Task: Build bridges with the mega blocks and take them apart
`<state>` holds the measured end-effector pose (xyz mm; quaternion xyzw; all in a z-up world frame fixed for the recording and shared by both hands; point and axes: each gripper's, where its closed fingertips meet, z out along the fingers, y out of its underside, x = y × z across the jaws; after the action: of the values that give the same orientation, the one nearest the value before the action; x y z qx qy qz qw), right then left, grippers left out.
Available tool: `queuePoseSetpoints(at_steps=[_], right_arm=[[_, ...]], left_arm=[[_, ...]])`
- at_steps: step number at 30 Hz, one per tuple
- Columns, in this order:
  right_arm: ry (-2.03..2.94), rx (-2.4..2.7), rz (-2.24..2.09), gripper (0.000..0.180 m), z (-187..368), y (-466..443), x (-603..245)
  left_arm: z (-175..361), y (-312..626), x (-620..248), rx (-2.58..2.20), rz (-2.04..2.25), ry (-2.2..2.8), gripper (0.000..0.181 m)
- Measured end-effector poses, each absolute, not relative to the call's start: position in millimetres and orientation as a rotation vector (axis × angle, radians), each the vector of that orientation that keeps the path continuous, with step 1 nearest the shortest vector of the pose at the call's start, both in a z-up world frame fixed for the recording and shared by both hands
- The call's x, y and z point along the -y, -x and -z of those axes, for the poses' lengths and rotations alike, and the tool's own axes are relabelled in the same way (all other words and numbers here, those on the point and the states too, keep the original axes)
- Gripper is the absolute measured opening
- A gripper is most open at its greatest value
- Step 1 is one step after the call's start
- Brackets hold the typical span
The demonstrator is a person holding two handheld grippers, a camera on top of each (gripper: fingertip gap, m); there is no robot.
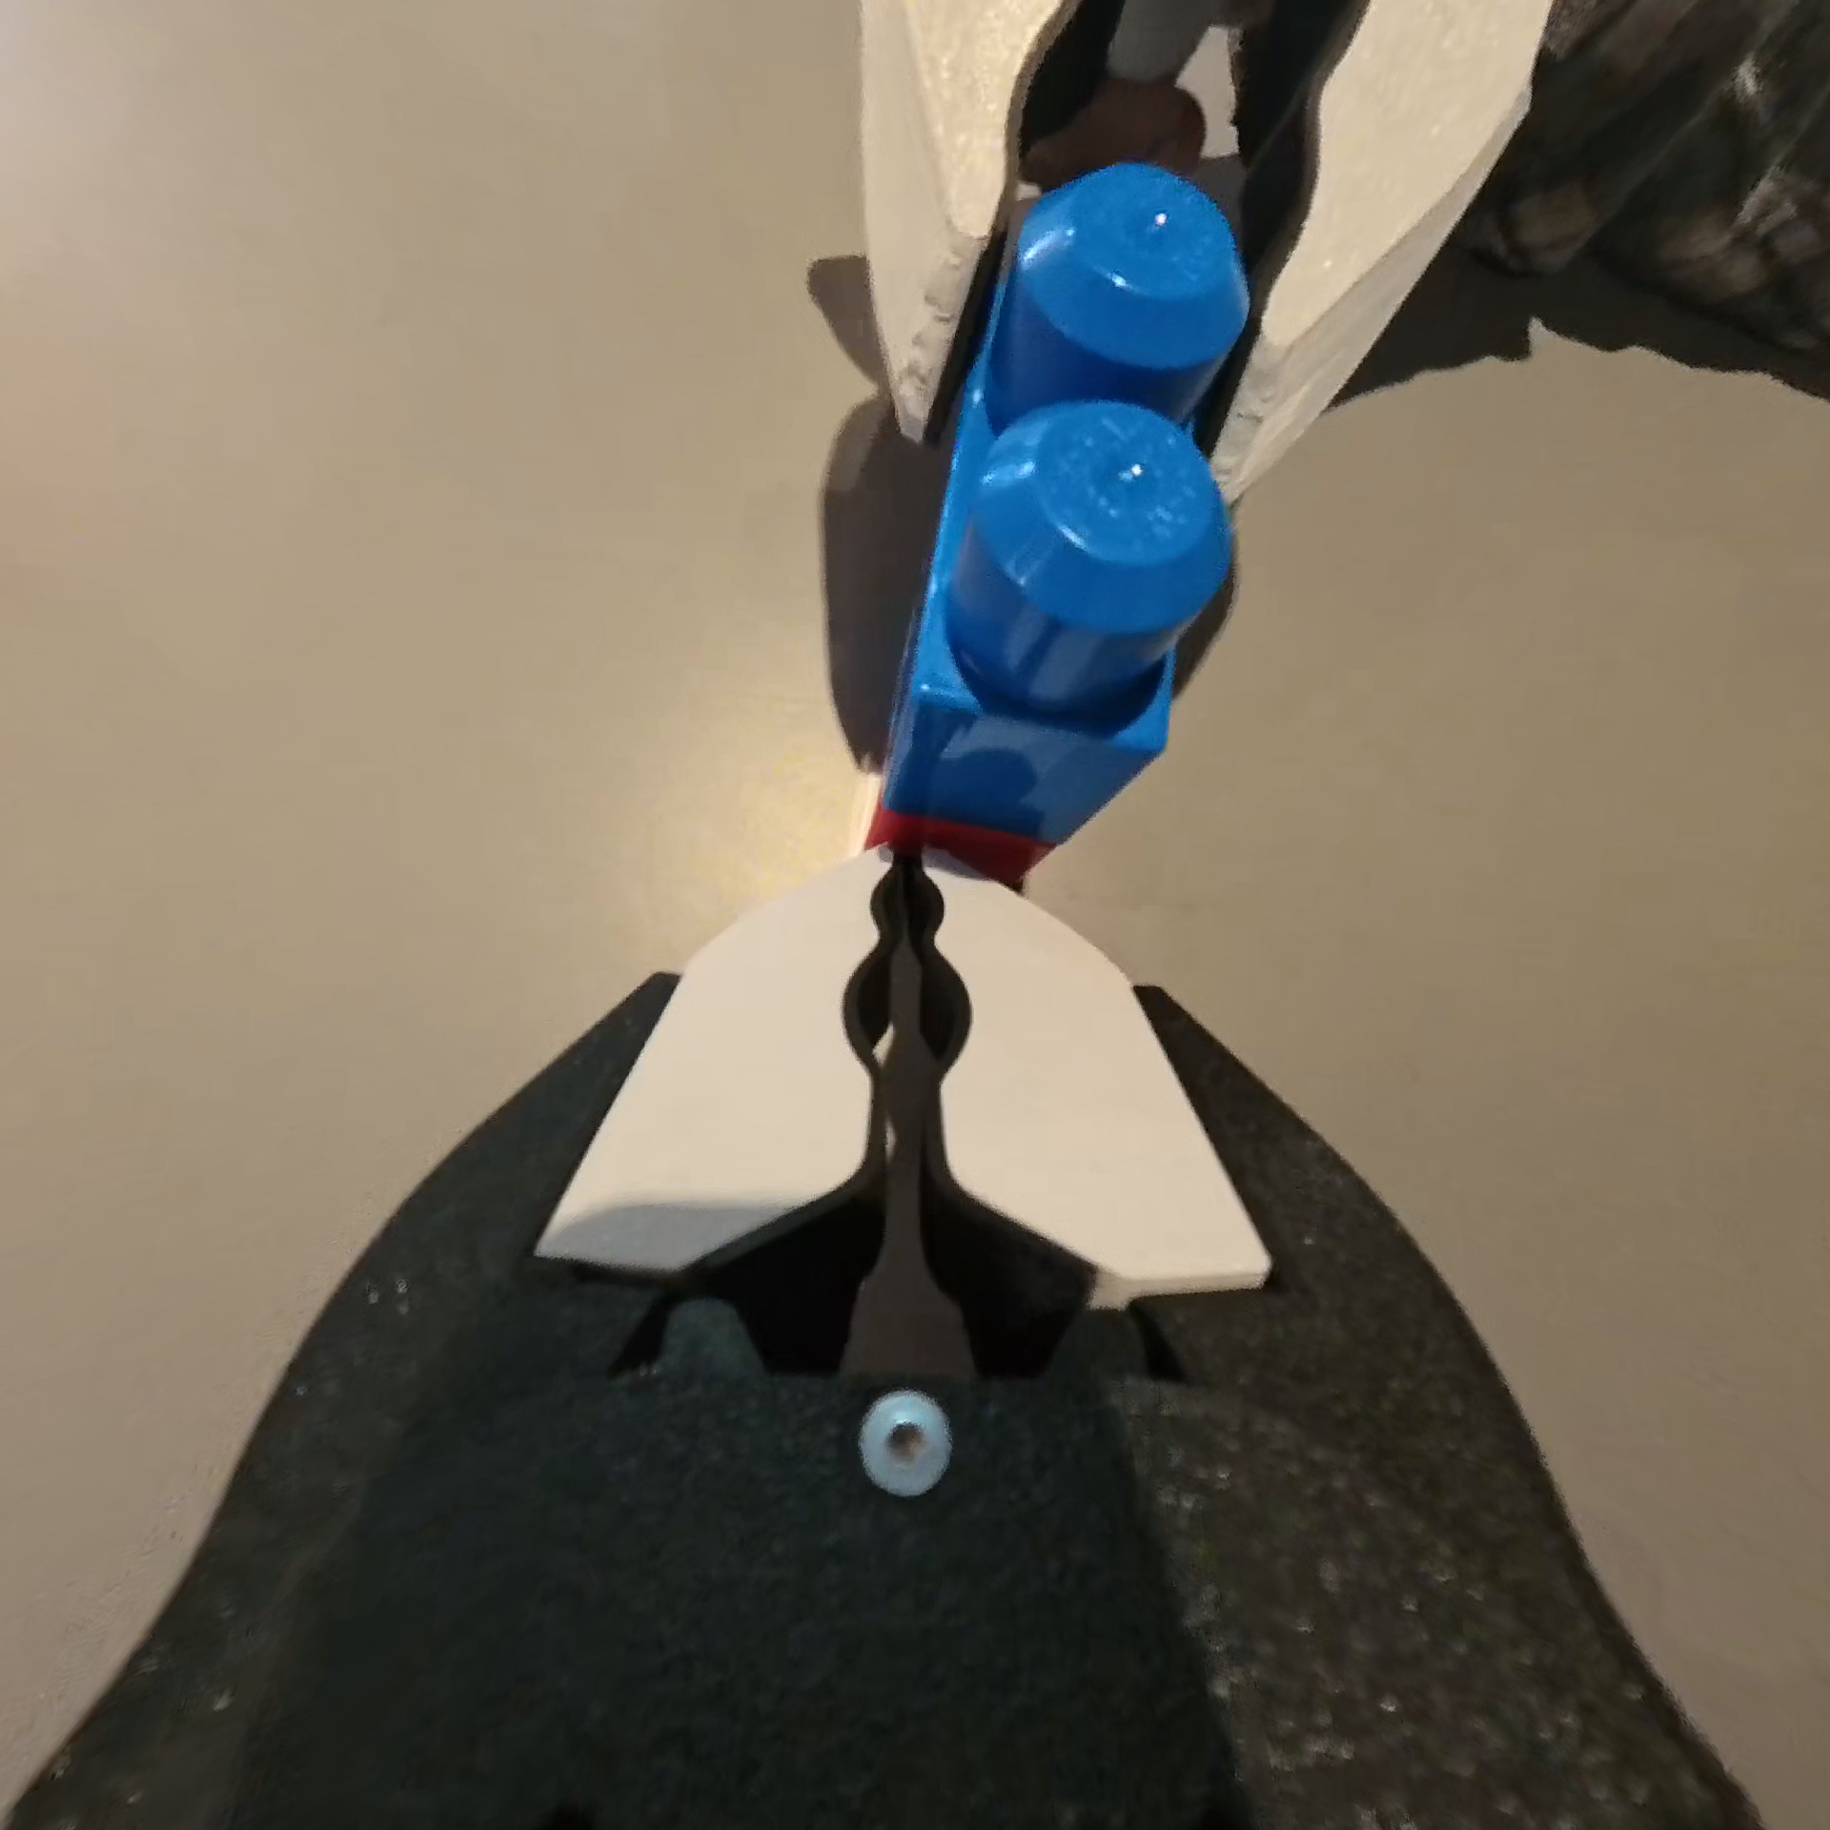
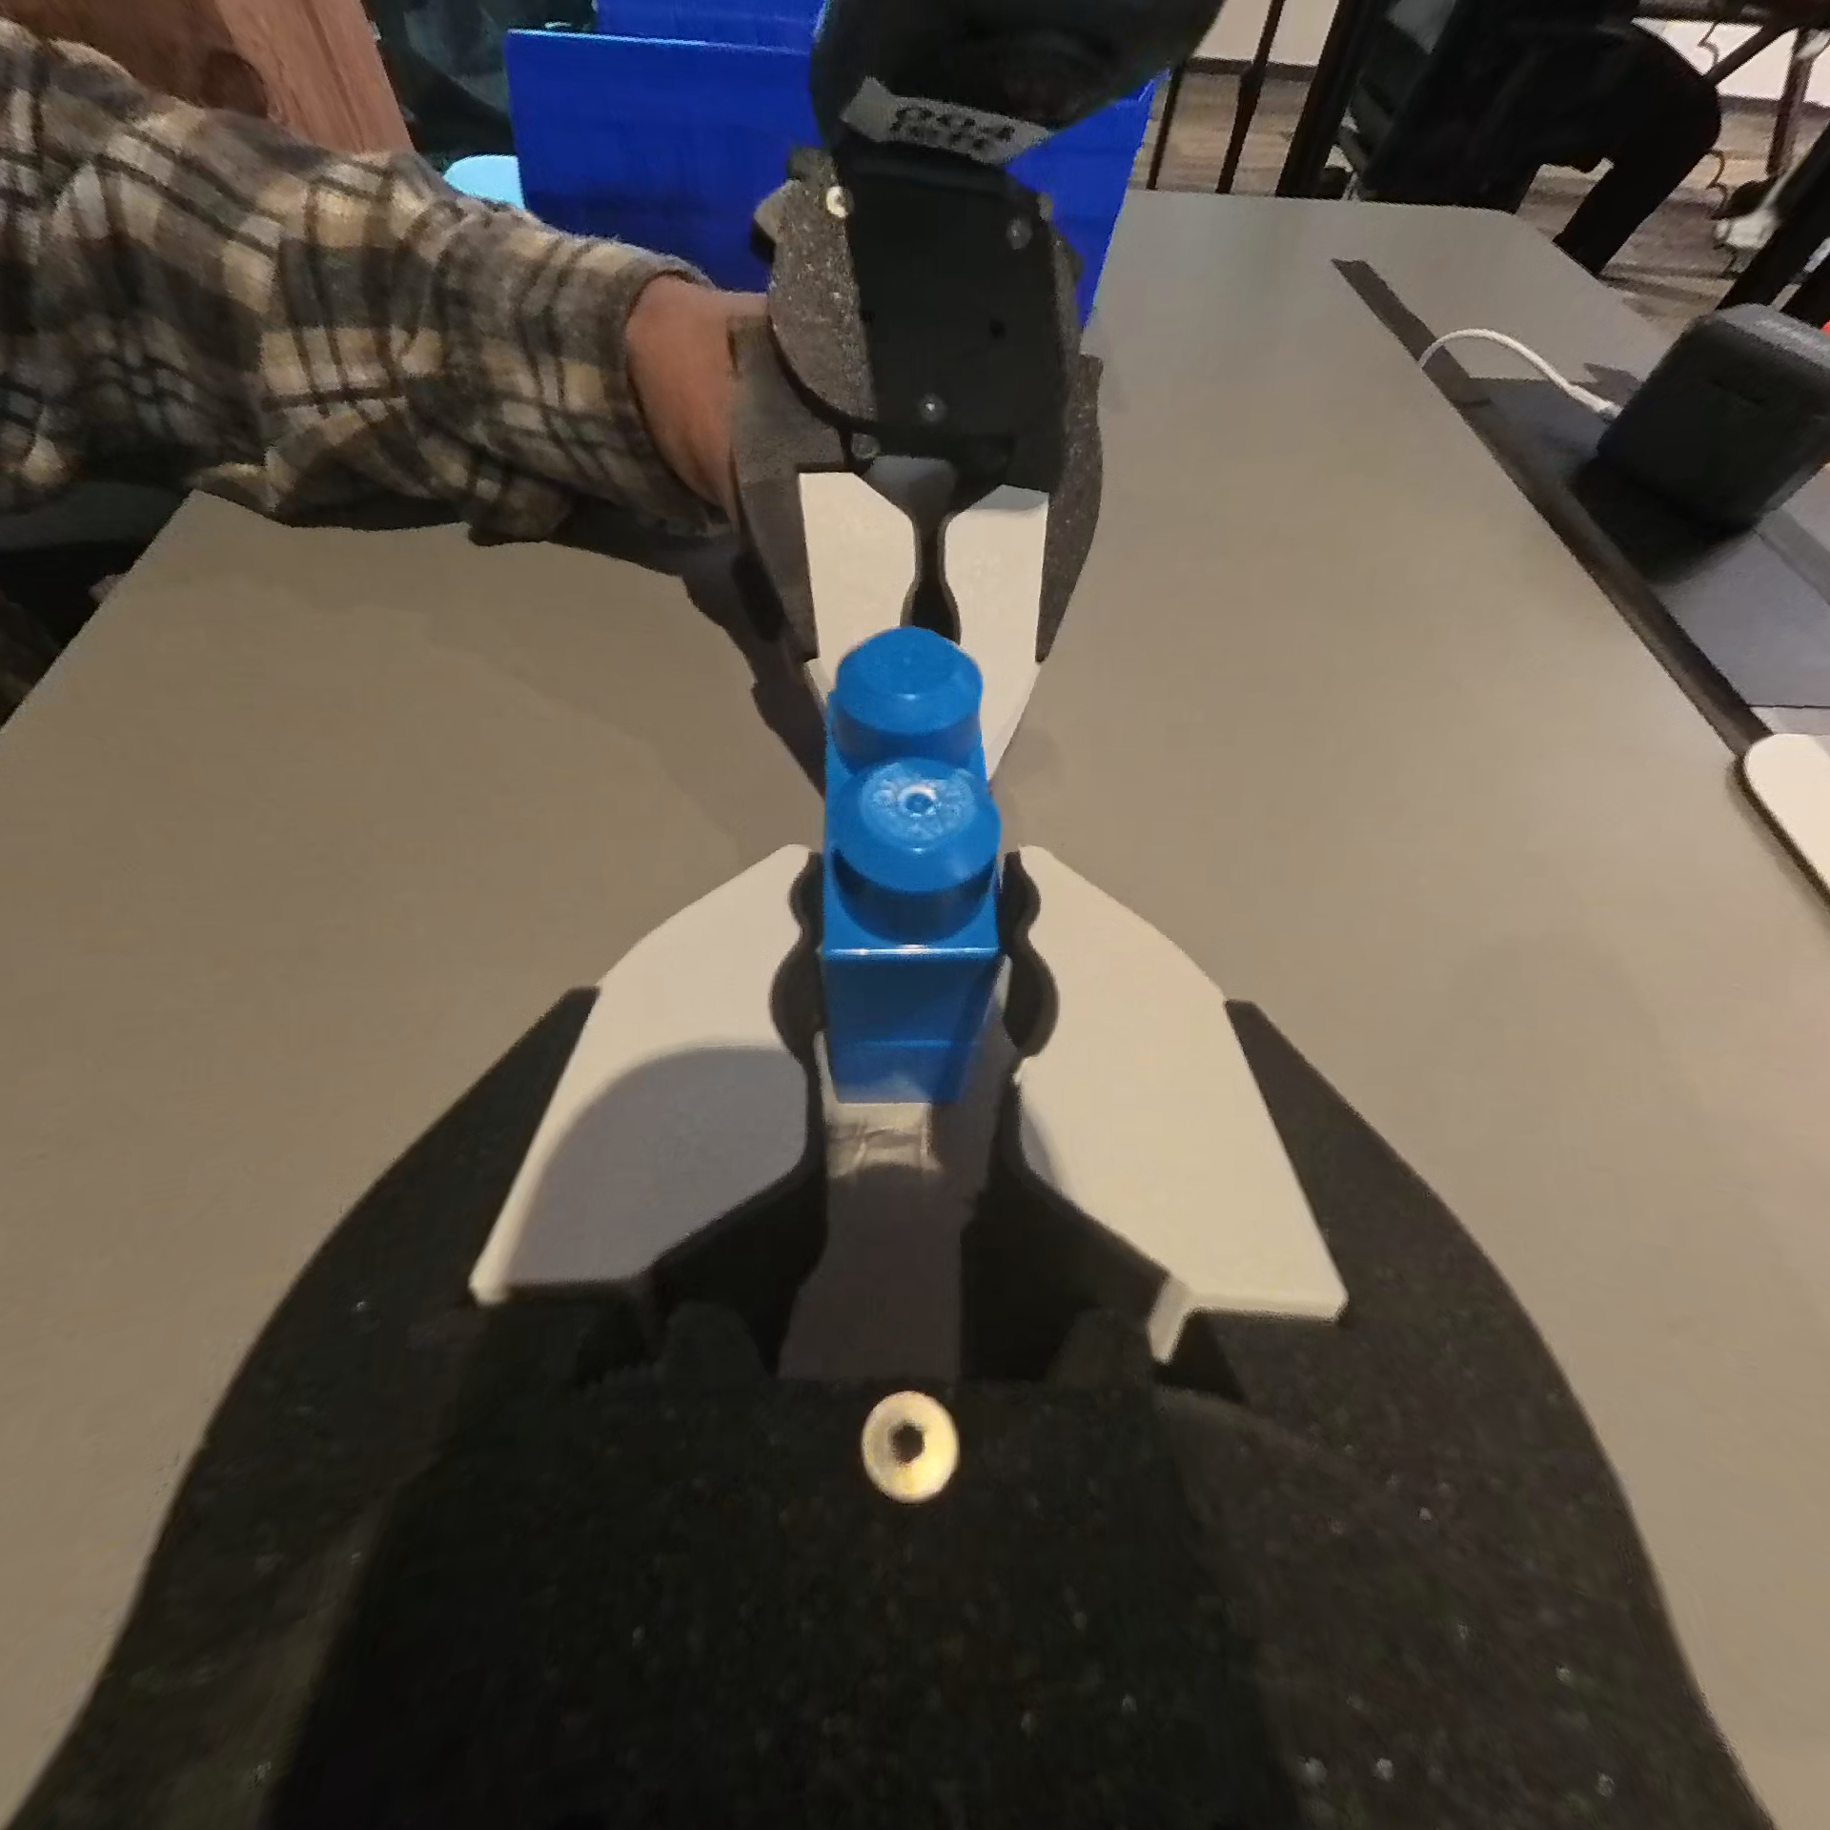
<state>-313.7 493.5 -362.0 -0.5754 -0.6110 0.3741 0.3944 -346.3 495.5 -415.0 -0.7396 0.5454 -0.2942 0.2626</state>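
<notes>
Right now we hold a blue block [image 2: 911,951] with two studs between our two tongs, above a grey table [image 2: 347,792]. Its long axis runs from one tool to the other. Our right gripper [image 2: 911,975] clamps its near end; our left gripper [image 1: 906,871], nearly closed, pinches a red piece [image 1: 965,842] under its far end. Behind sits a blue bin [image 2: 644,129]; its contents are hidden.

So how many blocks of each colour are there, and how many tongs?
Blue block: 1
Red block: 1, only its edge shows under the blue one
Tongs: 2, the left tongs and the right tongs
Total: 4
</notes>
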Motion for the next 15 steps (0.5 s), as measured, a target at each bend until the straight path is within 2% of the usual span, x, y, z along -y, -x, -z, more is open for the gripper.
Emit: queuePoseSetpoints(at_steps=[1,2,5,9,15], right_arm=[[1.448,1.55,-0.947,0.034,361.6,314.7,-493.3],[1.438,1.548,-0.945,0.034,361.2,315.3,-493.2],[1.381,1.511,-0.934,0.036,352.7,314.1,-494.2],[1.338,1.429,-0.946,0.052,335.5,307.2,-496.2],[1.333,1.365,-0.919,0.079,328.0,304.1,-502.1]], left_arm=[[412.8,347.8,-494.8,-1.459,0.806,2.002,0.0],[408.8,350.4,-494.9,-1.436,0.812,1.999,0.0],[389.9,364.2,-501.0,-1.318,0.797,1.967,0.018],[356.9,382.3,-502.5,-1.112,0.882,1.808,0.041],[326.1,402.8,-501.3,-0.943,0.989,1.629,0.06]])
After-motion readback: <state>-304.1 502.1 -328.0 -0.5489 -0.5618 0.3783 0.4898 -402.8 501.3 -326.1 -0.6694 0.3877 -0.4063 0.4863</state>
